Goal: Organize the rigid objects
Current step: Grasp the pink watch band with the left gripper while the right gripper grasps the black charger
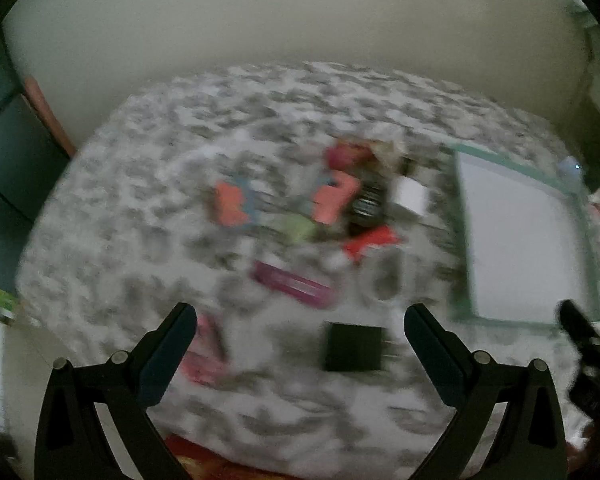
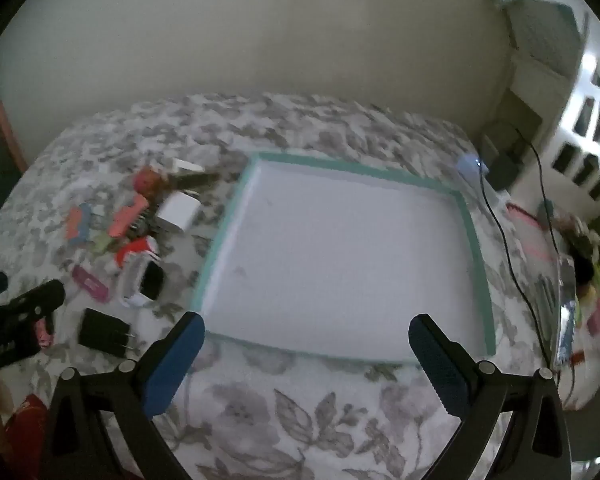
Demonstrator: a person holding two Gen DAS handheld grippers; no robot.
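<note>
Both grippers hover with fingers spread over a floral-covered bed, holding nothing.

The left gripper [image 1: 300, 316] hangs above a loose cluster of small items: a black charger [image 1: 354, 347] lies on the bed between its fingers, a magenta flash drive [image 1: 294, 283] just beyond, and farther off coral clips [image 1: 334, 197], a white adapter [image 1: 410, 195] and a red piece [image 1: 370, 242]; this view is blurred. The right gripper [image 2: 306, 330] is over the near edge of the shallow teal-rimmed tray [image 2: 474, 240], whose white floor is bare. From this side the cluster sits just left of the tray, with a white watch [image 2: 142, 280] beside the black charger [image 2: 106, 333]. A black cable [image 2: 512, 248] runs along the tray's right.
</note>
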